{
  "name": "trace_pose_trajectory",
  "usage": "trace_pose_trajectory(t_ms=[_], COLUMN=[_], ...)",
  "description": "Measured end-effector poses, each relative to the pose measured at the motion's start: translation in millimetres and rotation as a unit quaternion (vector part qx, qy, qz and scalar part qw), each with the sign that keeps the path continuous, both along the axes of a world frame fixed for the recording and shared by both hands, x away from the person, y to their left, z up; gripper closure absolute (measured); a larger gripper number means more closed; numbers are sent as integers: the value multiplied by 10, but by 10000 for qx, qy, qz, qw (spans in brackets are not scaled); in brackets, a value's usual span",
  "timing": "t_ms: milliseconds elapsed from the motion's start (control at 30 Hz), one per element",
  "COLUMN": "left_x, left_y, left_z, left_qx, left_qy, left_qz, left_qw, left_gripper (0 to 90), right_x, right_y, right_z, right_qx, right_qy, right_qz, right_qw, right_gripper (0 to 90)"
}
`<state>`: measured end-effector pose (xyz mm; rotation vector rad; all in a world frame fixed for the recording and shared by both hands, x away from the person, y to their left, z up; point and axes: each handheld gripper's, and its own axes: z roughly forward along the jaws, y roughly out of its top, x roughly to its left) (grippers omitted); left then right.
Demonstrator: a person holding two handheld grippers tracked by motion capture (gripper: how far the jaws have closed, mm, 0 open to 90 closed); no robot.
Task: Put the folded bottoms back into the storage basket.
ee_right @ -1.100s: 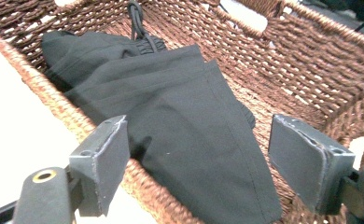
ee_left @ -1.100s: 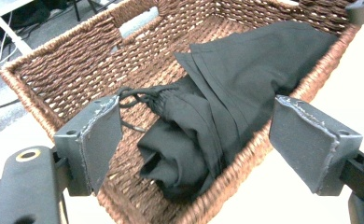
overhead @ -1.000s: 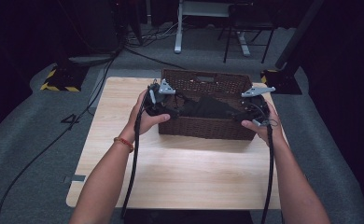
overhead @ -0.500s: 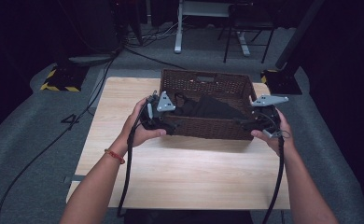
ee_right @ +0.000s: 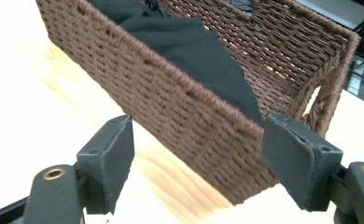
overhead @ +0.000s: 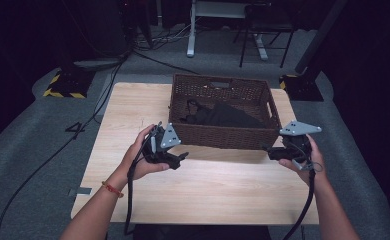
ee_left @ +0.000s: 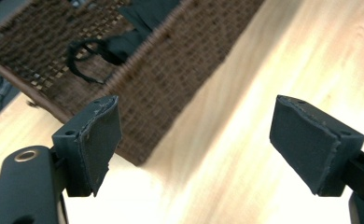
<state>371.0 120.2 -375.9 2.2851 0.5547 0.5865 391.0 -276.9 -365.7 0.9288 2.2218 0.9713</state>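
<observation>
A brown wicker basket (overhead: 222, 138) stands at the far middle of the wooden table (overhead: 203, 185), with black cloth (overhead: 225, 116) lying inside it. My left gripper (overhead: 179, 159) hovers over the table just in front of the basket's left front corner (ee_left: 143, 154), open and empty. My right gripper (overhead: 269, 151) is in front of the basket's right front corner (ee_right: 245, 196), also open with nothing between its pads. In the right gripper view the black cloth (ee_right: 194, 51) rests against the near wall. A black strap loop (ee_left: 84, 58) lies in the basket in the left gripper view.
Bare table lies between both hands and the near edge. Cables trail from each gripper off the front of the table. Beyond the table are a grey floor, a white desk leg (overhead: 190, 30) and yellow-black marked bases (overhead: 63, 90).
Both grippers have pulled back from over the basket toward the near side and now sit in front of its front wall. The basket and cloth stay in place.
</observation>
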Motion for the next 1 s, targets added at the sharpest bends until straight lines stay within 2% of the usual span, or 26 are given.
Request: trace_pose_trajectory(t_ms=[33, 133, 200, 300, 333, 400, 467, 533, 733, 867, 1000], left_x=[0, -80, -114, -173, -202, -216, -262, -278, -330, -365, -402], left_y=[0, 50, 84, 149, 178, 195, 250, 278, 405, 471, 517], left_z=[0, -76, -114, -197, -248, -280, -373, -407, -568, -661, -740], left_qx=[0, 49, 83, 101, 176, 218, 285, 283, 273, 344, 428], left_qy=[0, 3, 4, 43, 52, 65, 121, 141, 280, 334, 347], left_qz=[0, 21, 36, 71, 90, 103, 151, 169, 329, 413, 479], left_qw=[10000, 10000, 10000, 9999, 9998, 9997, 9994, 9994, 9987, 9980, 9973], left_gripper=[173, 173, 173, 174, 174, 174, 183, 184, 183, 181, 180], right_x=[0, -135, -153, -238, -277, -298, -359, -394, -474, -528, -610], right_y=[0, -25, -26, -26, -24, -27, -58, -88, -152, -205, -291], right_z=[0, -74, -92, -191, -258, -296, -410, -468, -590, -696, -810], right_qx=[0, -111, -143, -324, -407, -436, -418, -408, -393, -437, -352], right_qy=[0, -107, -122, -168, -154, -134, -88, -68, -8, 63, 152], right_qz=[0, 20, 24, -19, -11, 5, -22, -56, -77, -131, -215], right_qw=[10000, 9999, 9998, 9993, 9991, 9990, 9991, 9991, 9992, 9989, 9990], right_gripper=[255, 254, 252, 243, 241, 239, 239, 241, 242, 241, 241])
